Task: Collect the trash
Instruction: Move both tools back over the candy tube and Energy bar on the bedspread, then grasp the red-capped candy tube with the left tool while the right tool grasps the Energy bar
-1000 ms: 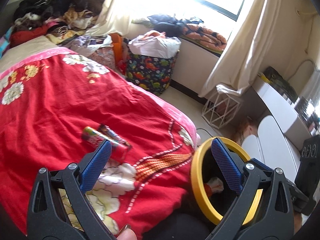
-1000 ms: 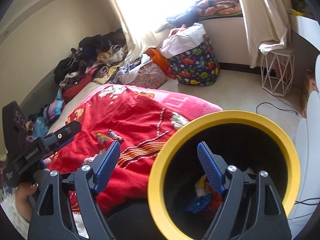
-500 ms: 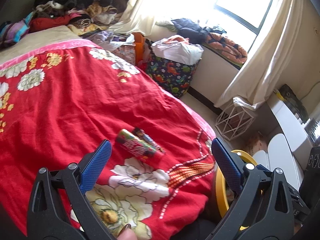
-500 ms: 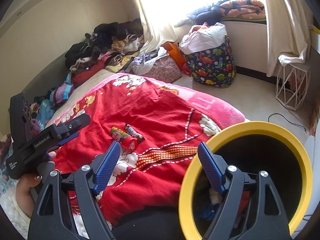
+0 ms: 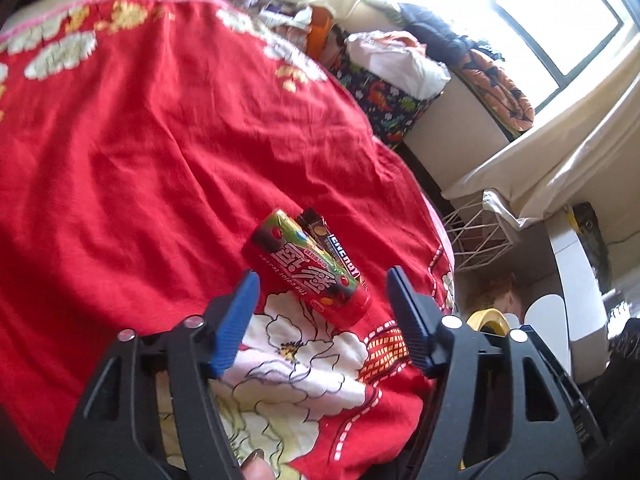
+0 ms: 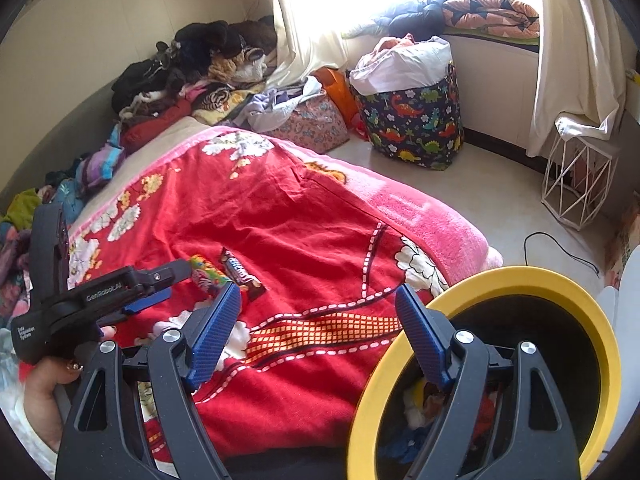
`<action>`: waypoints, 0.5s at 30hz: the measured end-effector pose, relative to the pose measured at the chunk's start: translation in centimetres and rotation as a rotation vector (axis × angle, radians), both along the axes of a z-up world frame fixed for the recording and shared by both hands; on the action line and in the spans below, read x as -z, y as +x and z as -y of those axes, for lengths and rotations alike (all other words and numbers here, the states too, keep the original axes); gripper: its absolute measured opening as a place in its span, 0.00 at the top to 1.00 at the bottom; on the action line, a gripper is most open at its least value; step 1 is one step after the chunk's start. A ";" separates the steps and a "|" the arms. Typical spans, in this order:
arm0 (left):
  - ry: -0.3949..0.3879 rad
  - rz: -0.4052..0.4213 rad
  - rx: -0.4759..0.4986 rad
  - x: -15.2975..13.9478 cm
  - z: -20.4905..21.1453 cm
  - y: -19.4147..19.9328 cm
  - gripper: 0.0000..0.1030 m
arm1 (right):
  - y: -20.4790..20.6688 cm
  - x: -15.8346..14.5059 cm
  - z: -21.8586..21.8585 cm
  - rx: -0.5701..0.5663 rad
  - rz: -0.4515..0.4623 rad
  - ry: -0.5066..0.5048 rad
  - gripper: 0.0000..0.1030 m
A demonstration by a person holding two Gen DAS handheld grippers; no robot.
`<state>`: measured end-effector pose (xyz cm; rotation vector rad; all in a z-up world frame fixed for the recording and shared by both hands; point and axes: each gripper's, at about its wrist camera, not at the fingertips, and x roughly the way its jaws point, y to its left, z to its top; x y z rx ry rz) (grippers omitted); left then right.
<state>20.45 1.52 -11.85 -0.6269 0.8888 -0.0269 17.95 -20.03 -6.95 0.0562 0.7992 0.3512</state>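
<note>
Left gripper [image 5: 320, 304] nearer candy tube [image 5: 308, 272], jaws closing, still clear

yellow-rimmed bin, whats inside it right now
Inside the yellow-rimmed bin lies crumpled trash, white, red and blue bits. The right gripper covers part of it, and the dark bottom hides anything else.

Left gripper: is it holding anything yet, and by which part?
Nothing held. The left gripper is closing, its blue fingers either side of the red cylindrical candy tube on the red floral blanket, not touching.
</note>
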 end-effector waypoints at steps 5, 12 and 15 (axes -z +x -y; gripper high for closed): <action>-0.045 -0.055 -0.005 1.4 0.1 1.7 0.50 | 1.4 0.7 -0.6 -0.023 -0.025 -0.022 0.25; -0.087 -0.103 -0.039 2.7 -0.4 2.9 0.50 | 3.0 1.7 -2.6 -0.073 -0.056 -0.065 0.26; -0.092 -0.111 -0.044 3.1 -0.8 3.3 0.56 | 3.7 2.3 -3.6 -0.095 -0.075 -0.086 0.26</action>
